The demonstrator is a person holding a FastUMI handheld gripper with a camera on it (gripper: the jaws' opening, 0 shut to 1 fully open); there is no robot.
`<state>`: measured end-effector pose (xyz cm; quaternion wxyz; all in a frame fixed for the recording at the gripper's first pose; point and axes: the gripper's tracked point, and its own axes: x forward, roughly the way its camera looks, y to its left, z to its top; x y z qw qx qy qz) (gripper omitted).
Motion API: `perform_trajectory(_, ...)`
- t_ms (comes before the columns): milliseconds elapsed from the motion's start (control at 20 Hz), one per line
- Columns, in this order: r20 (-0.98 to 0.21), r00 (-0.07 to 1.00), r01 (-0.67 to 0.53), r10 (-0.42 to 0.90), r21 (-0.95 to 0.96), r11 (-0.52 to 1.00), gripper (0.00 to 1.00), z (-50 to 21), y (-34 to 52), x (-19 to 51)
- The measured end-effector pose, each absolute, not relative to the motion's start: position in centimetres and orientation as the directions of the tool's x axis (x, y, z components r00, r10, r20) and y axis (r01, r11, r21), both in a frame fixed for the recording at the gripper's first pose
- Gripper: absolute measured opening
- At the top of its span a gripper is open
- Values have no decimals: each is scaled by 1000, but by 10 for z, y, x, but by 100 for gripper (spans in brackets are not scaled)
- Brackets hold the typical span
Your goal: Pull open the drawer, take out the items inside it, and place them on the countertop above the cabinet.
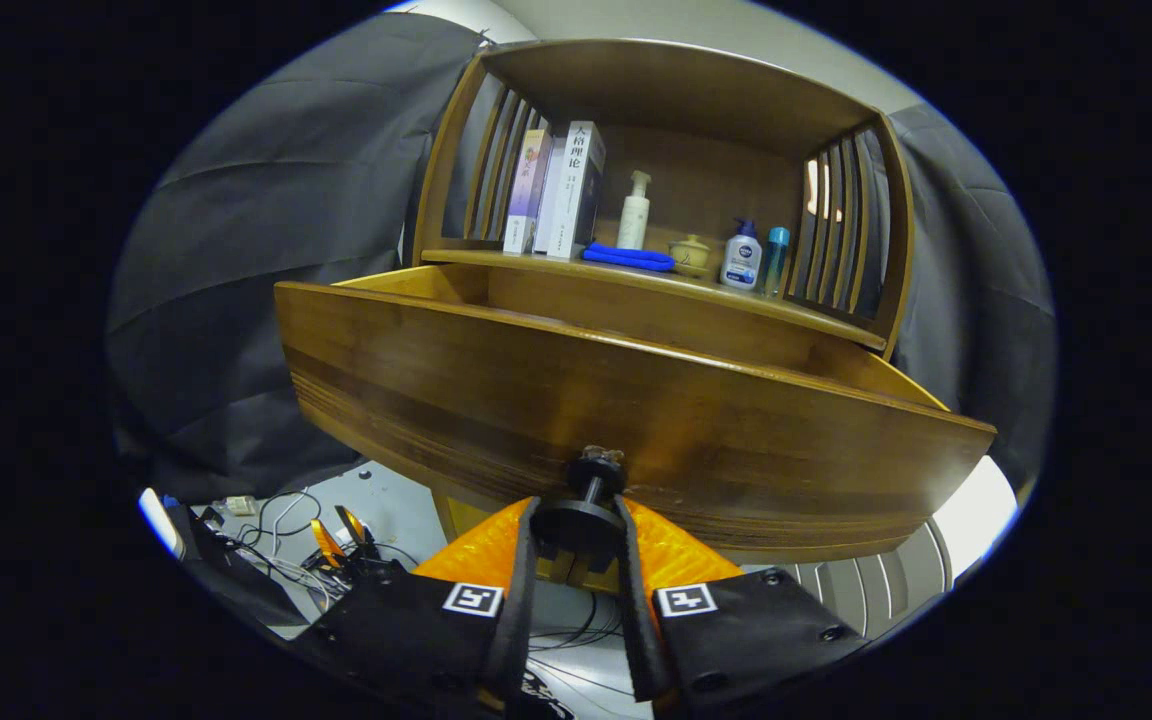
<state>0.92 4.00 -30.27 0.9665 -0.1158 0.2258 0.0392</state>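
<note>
Wooden and dark brown, the drawer is standing pulled well out of the cabinet, its wide front panel streaked with lighter bands of grain and curving broadly across the gripper view. Its lighter, honey-toned inner walls are showing above the front panel, but the inside floor is lying hidden behind that panel, so what is resting inside cannot be told. A dark round knob on a short stem is sticking out from the lower middle of the drawer front.

Above the drawer, the countertop is forming a shelf inside the cabinet's open hutch, with slatted sides to either end. Standing on it are a few upright books, a white pump bottle, a folded blue cloth, a small lidded ceramic jar, a white bottle with a blue cap and a slim blue bottle.

The gripper is sitting right at the knob, its two fingers closed in narrowly around the knob's flat disc, one pressing on each side, so it is gripping the knob. Below the drawer, cables are lying tangled on a pale floor.
</note>
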Motion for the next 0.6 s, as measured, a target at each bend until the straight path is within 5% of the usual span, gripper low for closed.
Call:
perform_trajectory(200, -549, 828, -227, 109, -152, 962, 100, -313, 48, -15)
perform_trajectory(600, -476, 862, -303, 177, -203, 931, 98, -236, 48, -33)
